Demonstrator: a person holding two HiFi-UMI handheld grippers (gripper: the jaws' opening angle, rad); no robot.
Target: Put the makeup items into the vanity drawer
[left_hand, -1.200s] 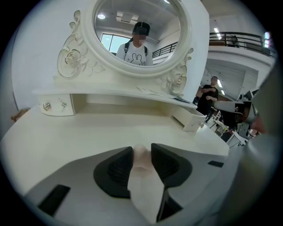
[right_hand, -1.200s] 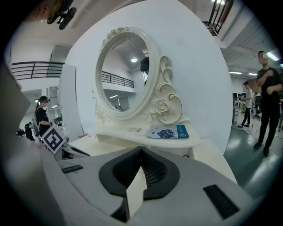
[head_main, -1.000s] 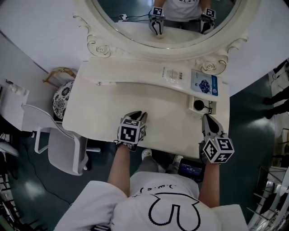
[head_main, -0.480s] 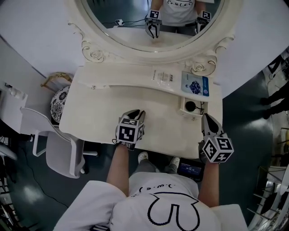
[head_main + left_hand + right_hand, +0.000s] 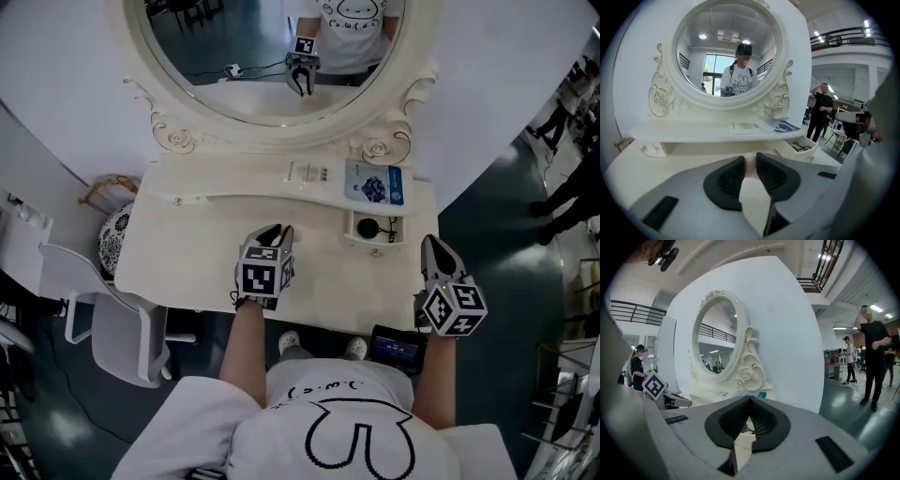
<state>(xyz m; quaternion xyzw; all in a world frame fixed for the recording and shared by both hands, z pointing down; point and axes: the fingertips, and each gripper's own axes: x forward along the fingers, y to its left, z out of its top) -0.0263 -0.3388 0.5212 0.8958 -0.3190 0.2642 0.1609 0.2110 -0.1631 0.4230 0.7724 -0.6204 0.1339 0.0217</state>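
Drawer (image 5: pixel 808 153) open ahead-right of left gripper (image 5: pixel 749 159) clamped on pale item (image 5: pixel 749 169); right gripper (image 5: pixel 749 401) closed, empty.

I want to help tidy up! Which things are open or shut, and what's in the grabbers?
Small drawer: open, black thing inside.
Left gripper: closed on a small pale pink item.
Right gripper: shut, empty.
Blue packet: lying flat on the shelf.
White packet: lying flat beside it.

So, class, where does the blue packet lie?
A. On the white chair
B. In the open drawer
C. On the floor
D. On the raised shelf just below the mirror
D: the blue packet lies flat on the shelf under the mirror, behind the open drawer and not in it.
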